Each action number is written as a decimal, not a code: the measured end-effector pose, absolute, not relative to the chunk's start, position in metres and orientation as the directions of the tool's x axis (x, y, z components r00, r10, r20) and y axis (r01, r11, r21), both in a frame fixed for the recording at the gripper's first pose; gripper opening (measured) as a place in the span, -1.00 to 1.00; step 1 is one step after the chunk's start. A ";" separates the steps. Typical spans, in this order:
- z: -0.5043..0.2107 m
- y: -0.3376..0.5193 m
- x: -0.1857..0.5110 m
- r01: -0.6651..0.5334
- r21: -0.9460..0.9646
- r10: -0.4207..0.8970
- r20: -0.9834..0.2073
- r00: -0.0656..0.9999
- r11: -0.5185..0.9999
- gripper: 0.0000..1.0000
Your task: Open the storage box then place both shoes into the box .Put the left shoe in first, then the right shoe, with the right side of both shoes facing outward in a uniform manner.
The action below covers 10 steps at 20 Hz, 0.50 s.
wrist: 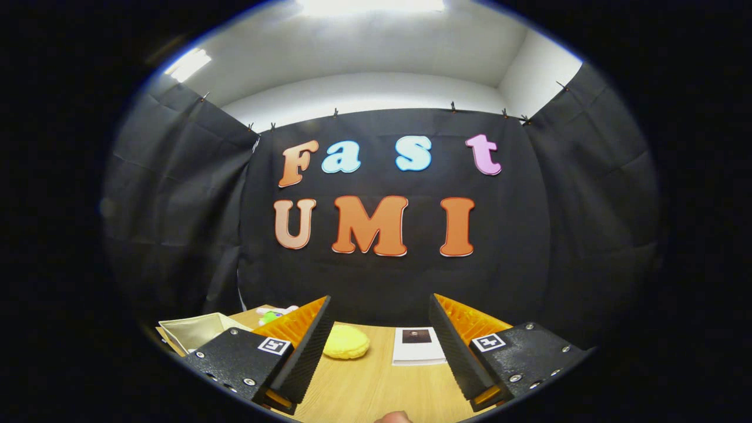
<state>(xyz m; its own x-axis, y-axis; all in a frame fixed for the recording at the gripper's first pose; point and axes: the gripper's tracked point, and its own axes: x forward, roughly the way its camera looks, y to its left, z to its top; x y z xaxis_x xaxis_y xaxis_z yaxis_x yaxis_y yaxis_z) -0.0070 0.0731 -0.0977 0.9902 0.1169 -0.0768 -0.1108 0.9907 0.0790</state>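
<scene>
My gripper is open, its two fingers spread wide with nothing between them, held above a wooden table. Beyond the left finger stands a pale cream box with an open top; I cannot tell whether it is the storage box.
A yellow round soft thing lies on the table just ahead, near the left finger. A white booklet with a small dark picture lies beside the right finger. A small white and green toy sits behind the cream box. A fingertip shows nearest me.
</scene>
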 end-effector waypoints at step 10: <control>-0.078 0.032 -0.021 -0.060 0.063 0.061 -0.014 0.998 0.996 0.93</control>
<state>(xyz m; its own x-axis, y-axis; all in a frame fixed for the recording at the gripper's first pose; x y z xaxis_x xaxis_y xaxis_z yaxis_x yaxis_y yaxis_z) -0.0212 0.0319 -0.0781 0.9980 0.0614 -0.0141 -0.0604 0.9962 0.0632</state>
